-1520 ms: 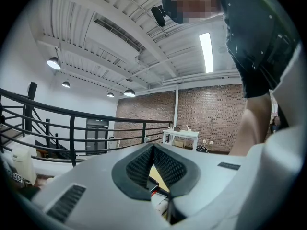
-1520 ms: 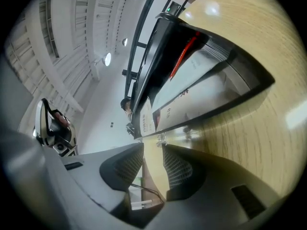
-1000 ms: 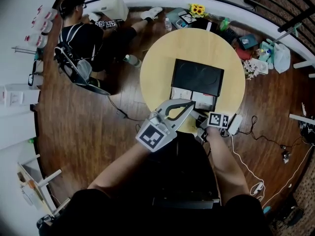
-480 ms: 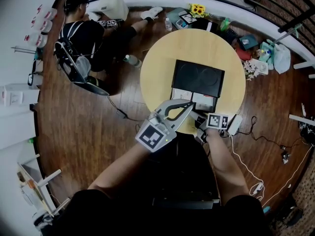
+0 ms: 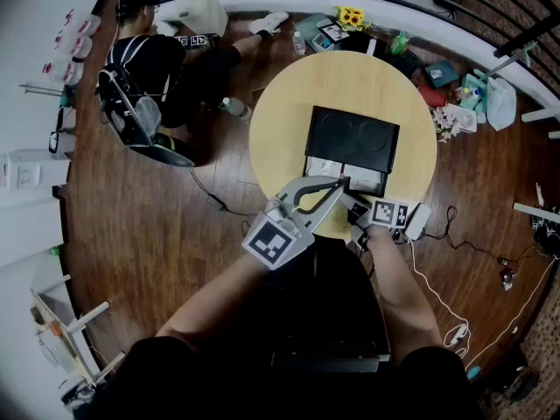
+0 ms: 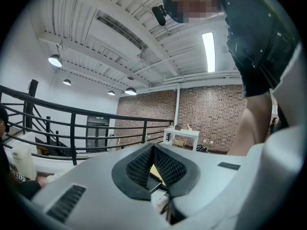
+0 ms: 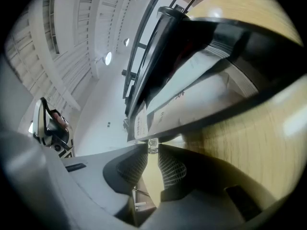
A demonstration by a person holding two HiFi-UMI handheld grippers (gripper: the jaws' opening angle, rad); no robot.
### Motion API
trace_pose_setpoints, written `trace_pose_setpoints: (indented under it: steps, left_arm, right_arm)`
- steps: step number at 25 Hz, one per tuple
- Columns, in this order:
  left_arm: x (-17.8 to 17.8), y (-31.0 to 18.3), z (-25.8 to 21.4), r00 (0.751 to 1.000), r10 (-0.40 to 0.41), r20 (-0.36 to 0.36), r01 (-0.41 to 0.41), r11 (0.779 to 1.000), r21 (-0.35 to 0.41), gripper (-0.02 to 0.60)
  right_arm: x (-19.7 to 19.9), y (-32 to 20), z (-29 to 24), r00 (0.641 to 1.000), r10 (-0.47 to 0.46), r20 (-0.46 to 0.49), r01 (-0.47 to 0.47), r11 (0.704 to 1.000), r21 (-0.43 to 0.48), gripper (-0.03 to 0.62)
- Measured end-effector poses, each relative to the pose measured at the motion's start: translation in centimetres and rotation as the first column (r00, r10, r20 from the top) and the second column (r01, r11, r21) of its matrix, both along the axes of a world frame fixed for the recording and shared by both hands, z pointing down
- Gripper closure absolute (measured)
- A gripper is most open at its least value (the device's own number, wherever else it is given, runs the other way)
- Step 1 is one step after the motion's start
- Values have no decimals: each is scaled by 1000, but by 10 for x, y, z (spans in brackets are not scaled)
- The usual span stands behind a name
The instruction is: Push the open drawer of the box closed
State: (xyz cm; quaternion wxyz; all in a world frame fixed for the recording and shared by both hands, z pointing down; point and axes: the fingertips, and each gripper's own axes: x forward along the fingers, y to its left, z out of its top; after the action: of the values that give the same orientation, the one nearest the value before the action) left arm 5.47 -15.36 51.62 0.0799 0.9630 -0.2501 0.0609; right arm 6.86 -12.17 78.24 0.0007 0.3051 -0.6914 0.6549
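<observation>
By count: one round desk (image 5: 280,121), one black box (image 5: 352,138) with two white drawers (image 5: 321,166), one clear knob (image 7: 152,145), two grippers, namely left gripper (image 5: 343,182) and right gripper (image 5: 355,206), one person (image 5: 144,68) on the floor (image 5: 157,234), one bunch of sunflowers (image 5: 351,16).

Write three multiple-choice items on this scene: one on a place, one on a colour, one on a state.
1. Where does the black box stand?
A. on the floor
B. on the round table
C. on a chair

2. What colour is the table's top?
A. pale wood yellow
B. blue
C. red

3. How do the left gripper jaws stand?
A. wide apart
B. closed on a bottle
C. together, with nothing between them

Answers:
1. B: the head view shows the box resting on the table.
2. A: pale yellow wood shows all round the box.
3. C: the left gripper view shows the pads meeting, with nothing held.
</observation>
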Motion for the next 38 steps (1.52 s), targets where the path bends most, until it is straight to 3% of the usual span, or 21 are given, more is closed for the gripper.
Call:
trace_pose_setpoints:
  steps: [38]
  left_arm:
    - [-7, -22, 19, 1000, -3, 1, 3, 1000, -28, 560]
  right_arm:
    - [3, -42, 2, 999, 44, -1, -44, 998, 35, 528]
